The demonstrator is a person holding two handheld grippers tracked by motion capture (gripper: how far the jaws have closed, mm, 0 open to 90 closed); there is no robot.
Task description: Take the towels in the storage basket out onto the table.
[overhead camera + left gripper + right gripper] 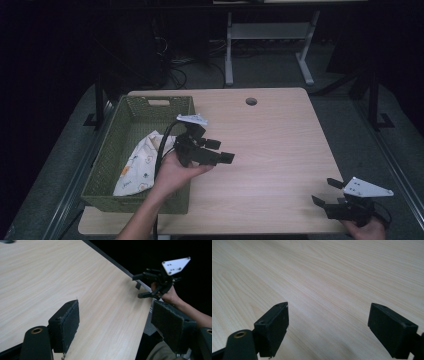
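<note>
1. At nine o'clock on the table [280, 150], a green woven basket [112, 150] holds a patterned cloth pouch [136, 165], which lies against its near right wall.
2. Just right of the basket, the left gripper [222, 151] hovers with jaws spread and empty, pointing toward three o'clock; the pouch looks already dropped in.
3. At five o'clock, the right gripper [326, 192] rests at the table's near edge, jaws spread, gripping nothing.
4. Next, I judge, both hands need only draw clear.
5. The tabletop is pale wood grain with a cable hole [251, 101] at twelve o'clock; the room beyond is dark, with a white desk frame [270, 35].
</note>
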